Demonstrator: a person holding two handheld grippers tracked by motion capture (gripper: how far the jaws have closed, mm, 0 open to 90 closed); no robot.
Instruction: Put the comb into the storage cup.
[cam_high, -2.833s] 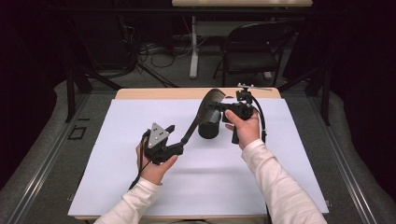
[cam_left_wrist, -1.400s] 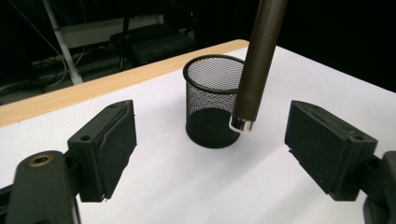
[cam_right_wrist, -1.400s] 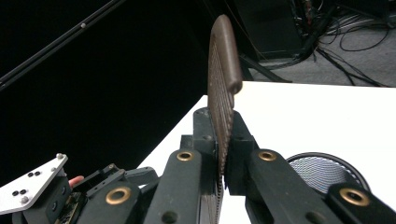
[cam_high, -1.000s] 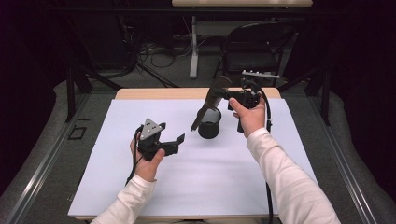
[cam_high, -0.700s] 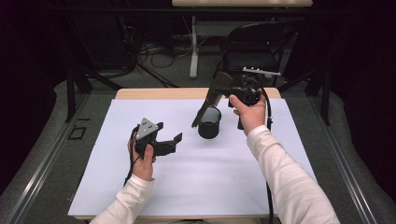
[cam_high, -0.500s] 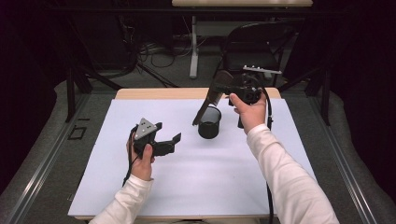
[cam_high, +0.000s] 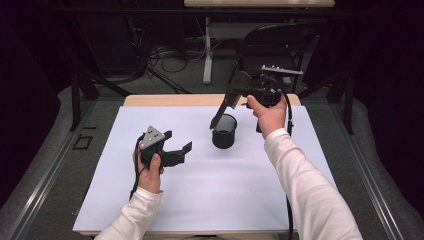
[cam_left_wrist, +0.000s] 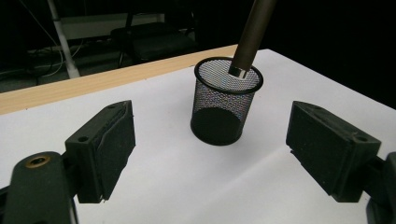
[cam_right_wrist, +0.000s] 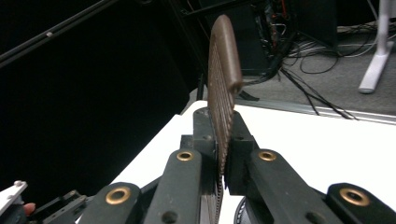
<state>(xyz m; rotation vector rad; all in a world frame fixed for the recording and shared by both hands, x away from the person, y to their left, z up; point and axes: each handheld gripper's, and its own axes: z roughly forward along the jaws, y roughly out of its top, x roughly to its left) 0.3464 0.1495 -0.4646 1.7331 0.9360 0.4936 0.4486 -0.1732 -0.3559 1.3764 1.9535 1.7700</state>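
A black mesh cup (cam_high: 224, 132) stands upright on the white table sheet (cam_high: 150, 210). A brown hairbrush (cam_high: 235, 89) leans over it with its handle end inside the rim. My right gripper (cam_high: 251, 91) is shut on the brush head, held high over the cup's far right. In the right gripper view the pads (cam_right_wrist: 204, 135) clamp the bristled hairbrush head (cam_right_wrist: 224, 65). My left gripper (cam_high: 178, 141) is open, left of the cup and apart from it. Its view shows the mesh cup (cam_left_wrist: 226, 100) and the brush handle (cam_left_wrist: 252, 32) beyond its wide jaws.
The wooden table edge (cam_high: 170, 100) runs along the back of the sheet. Behind it stand a black chair (cam_high: 280, 40) and a white table leg (cam_high: 207, 55) among floor cables. Metal rails (cam_high: 50, 165) flank the table.
The left gripper has drawn back to the left, away from the cup. The cup, tilted before, now stands upright, and the brush has tipped steeper over it.
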